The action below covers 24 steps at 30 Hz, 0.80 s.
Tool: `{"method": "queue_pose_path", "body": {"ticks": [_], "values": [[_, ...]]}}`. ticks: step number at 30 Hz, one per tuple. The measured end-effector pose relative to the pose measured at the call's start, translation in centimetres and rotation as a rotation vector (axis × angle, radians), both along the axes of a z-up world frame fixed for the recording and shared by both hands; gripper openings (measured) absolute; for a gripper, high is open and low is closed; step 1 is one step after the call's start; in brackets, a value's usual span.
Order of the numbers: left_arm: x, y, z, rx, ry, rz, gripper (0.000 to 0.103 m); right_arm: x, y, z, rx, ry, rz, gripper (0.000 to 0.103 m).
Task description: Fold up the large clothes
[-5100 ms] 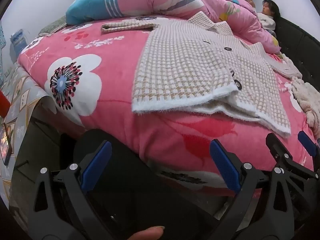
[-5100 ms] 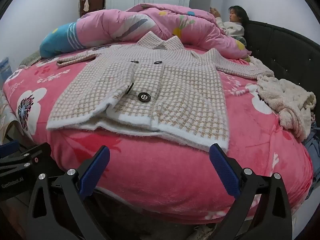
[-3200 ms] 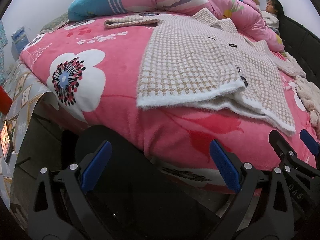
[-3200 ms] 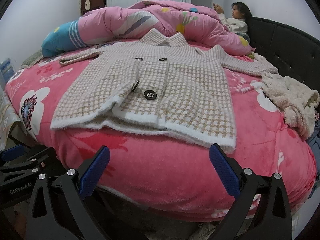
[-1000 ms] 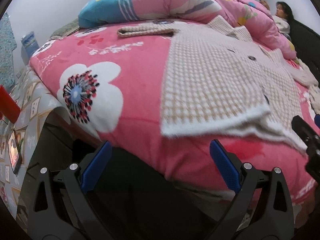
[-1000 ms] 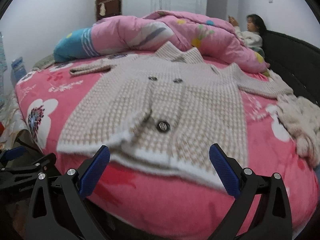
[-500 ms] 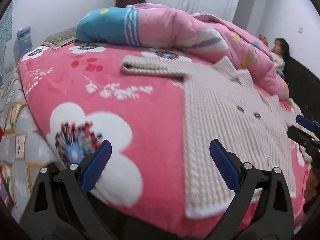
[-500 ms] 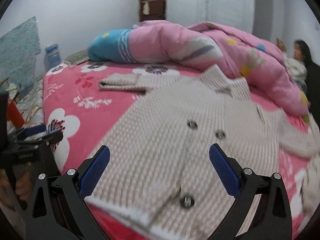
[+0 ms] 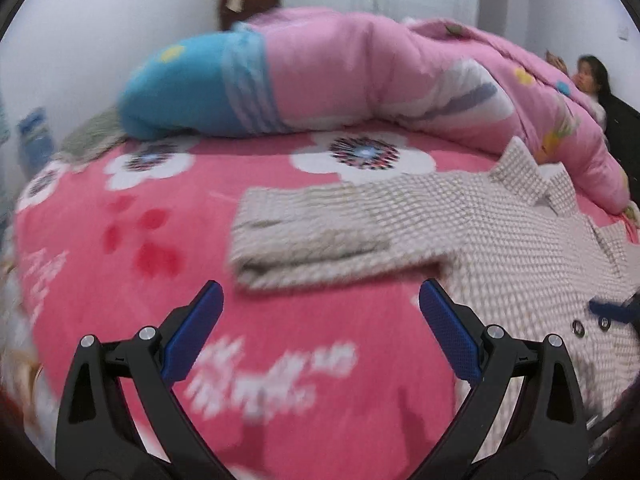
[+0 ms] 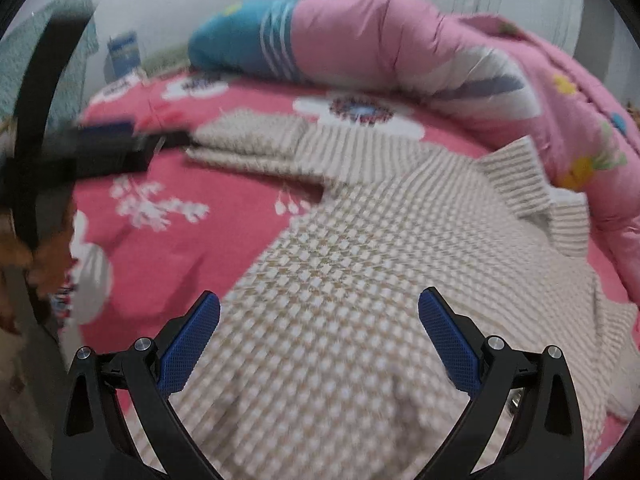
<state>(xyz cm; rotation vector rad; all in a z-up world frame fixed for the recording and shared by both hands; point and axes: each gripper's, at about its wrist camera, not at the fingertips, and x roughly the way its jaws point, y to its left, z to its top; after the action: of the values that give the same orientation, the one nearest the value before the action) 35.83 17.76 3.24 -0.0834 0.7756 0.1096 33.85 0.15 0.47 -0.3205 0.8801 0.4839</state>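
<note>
A beige and white checked knit cardigan (image 10: 360, 264) lies spread face up on a pink flowered bed cover (image 9: 132, 264). Its left sleeve (image 9: 316, 232) stretches out flat toward the left, folded over at the cuff. My left gripper (image 9: 320, 332) hovers open just short of that sleeve's cuff end, nothing between its blue pads. My right gripper (image 10: 319, 338) is open above the cardigan's left front panel, below the shoulder. The collar (image 10: 524, 176) lies toward the back right. In the right wrist view the left gripper (image 10: 132, 140) shows blurred beside the sleeve cuff (image 10: 240, 136).
A rolled pink and blue quilt (image 9: 328, 76) runs along the back of the bed behind the cardigan. A person (image 9: 588, 80) sits at the far right against a dark headboard. The bed's edge drops away at the left, by a white wall (image 9: 100, 20).
Both grippers have moved forward from the bed's foot and over it. The left one now reaches the outstretched sleeve, the right one hangs over the cardigan body. Both stayed open.
</note>
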Motion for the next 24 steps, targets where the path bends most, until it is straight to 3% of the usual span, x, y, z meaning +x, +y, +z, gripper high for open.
{"method": "queue_pose_path", "body": {"ticks": [4, 7, 8, 9, 11, 17, 21, 24], "values": [[5.4, -0.7, -2.4, -0.025, 0.062, -0.033, 0.095, 2.3, 1.6, -3.7, -0.046, 0.057, 0.011, 0.097], [8.2, -1.3, -4.8, 0.034, 0.106, -0.035, 0.095, 3.2, 1.8, -5.4, -0.044, 0.093, 0.011, 0.097], [8.6, -1.5, -5.4, 0.064, 0.119, -0.034, 0.090, 3.2, 1.7, -5.7, -0.036, 0.100, 0.014, 0.097], [9.3, -1.7, -6.4, 0.107, 0.140, -0.029, 0.076, 3.3, 1.6, -5.9, -0.027, 0.103, 0.016, 0.097], [9.7, -1.3, -7.2, 0.119, 0.162, -0.026, 0.071, 3.2, 1.3, -5.9, -0.009, 0.106, 0.026, 0.097], [9.3, 0.8, -6.3, 0.012, 0.126, 0.012, 0.030, 2.7, 0.2, -6.3, 0.015, 0.128, 0.067, 0.097], [9.1, 1.2, -4.6, -0.028, 0.105, 0.031, 0.021, 2.4, -0.7, -5.4, 0.045, 0.161, 0.069, 0.097], [7.4, -0.3, -0.7, -0.072, 0.036, -0.022, 0.020, 1.6, -3.1, -3.3, 0.126, 0.184, 0.047, 0.097]]}}
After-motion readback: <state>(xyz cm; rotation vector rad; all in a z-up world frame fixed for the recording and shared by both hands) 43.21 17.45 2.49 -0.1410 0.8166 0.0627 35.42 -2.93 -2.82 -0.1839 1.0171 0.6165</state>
